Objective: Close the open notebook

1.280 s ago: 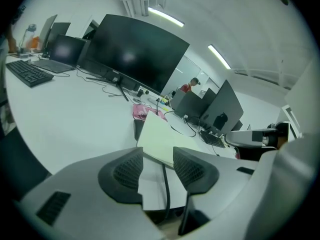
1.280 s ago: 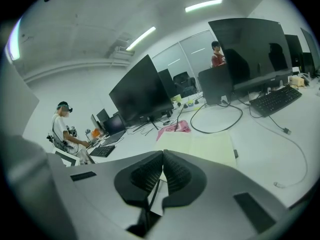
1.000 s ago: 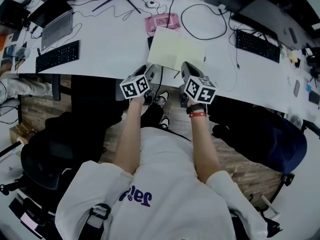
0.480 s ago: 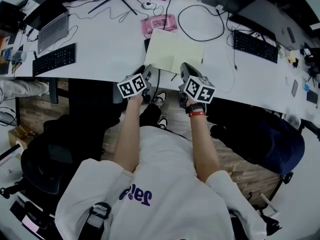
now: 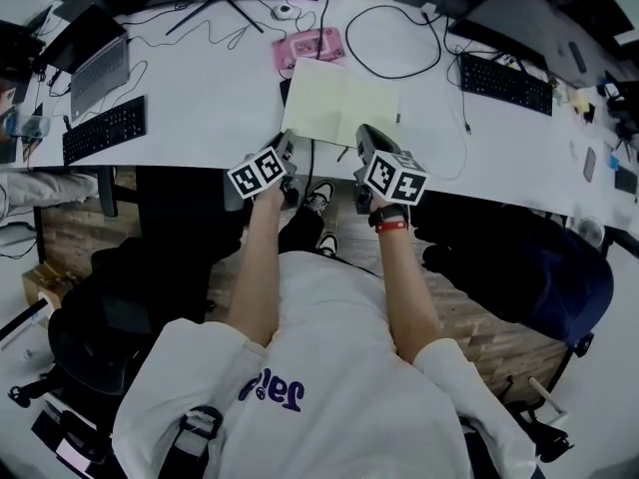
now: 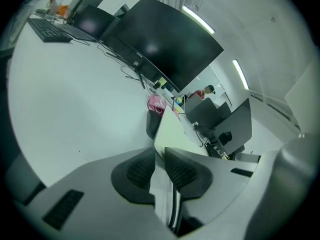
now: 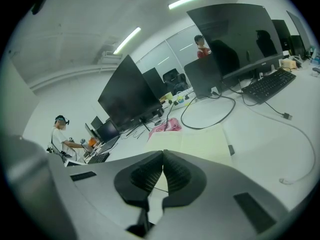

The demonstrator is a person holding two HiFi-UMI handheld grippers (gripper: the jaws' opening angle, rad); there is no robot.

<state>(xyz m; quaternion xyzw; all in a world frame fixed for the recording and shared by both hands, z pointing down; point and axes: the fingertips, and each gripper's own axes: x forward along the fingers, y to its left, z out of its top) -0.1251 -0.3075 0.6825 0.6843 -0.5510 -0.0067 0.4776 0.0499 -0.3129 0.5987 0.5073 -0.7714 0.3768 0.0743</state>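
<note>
Notebook [image 5: 342, 103] pages lie open and flat on the white bench [image 5: 200, 98], pale yellow and facing up. The book sits close to the bench's near edge, straight ahead of us. A pink pouch [image 5: 312, 43] rests just beyond its far left corner, and a black cable [image 5: 394, 43] loops on the bench behind its far right corner.

We hold the left tongs [image 6: 159, 156] at the notebook's near left corner. Their jaws have just been closing and now stand narrow. In the left gripper view the book's pale edge runs down between the two ribbed pads, which look to be pressing on it. The left page has not lifted as far as we can see.

We hold the right tongs [image 7: 163, 156] just off the notebook's near right part, over the bench edge. Their jaws are together, the tips of the pads meet, and nothing is between them. Past them the right gripper view shows the open spread.

Both our forearms reach forward side by side, with a red band [image 5: 391, 227] on the right wrist.

Further out, a keyboard [image 5: 105, 128] lies well to the left with a laptop [image 5: 100, 63] behind it. A second keyboard [image 5: 504, 83] lies well to the right. A large dark monitor [image 6: 165, 44] stands at the back of the bench.
</note>
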